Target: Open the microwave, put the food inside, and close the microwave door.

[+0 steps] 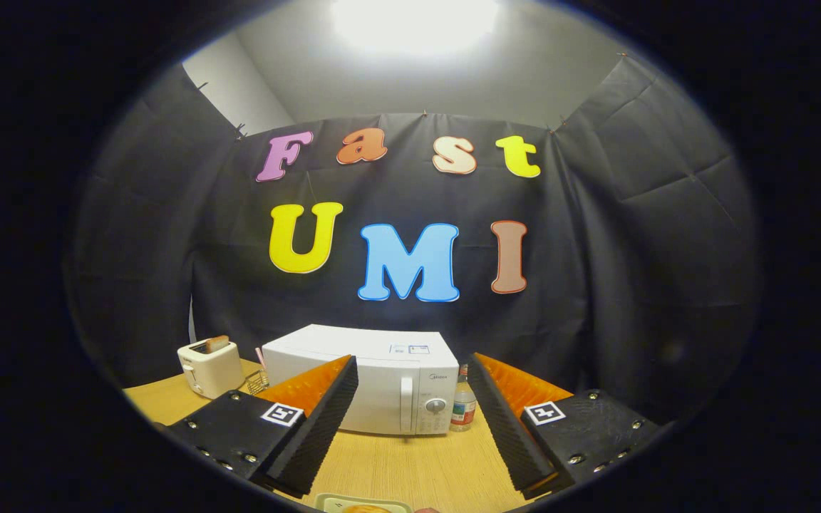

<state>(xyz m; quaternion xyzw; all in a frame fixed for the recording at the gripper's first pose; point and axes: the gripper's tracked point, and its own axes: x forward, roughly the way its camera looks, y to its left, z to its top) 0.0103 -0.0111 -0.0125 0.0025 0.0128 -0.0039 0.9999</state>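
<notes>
Approach stage: the microwave door is shut and nothing has been picked up.

Nearest of all, short of the microwave [364,381] and just below the fingertips, the food [364,509] lies on a pale plate [328,501] on the worktop [410,463] (only a sliver of it shows). The gripper [410,385] hangs over the bare wood in front of the microwave with its fingers [318,420] spread wide and gripping nothing, so that they frame the microwave's front. The microwave stands beyond them with its vertical handle [405,405] and a dial [436,405] toward its right side. A bottle [462,407] stands just right of the microwave, a toaster [209,367] with a slice in it to the microwave's left. I judge that opening comes first: the next move calls for carrying the fingers forward to that handle, hooking or pinching it, and swinging the door out clear of the bottle.
</notes>
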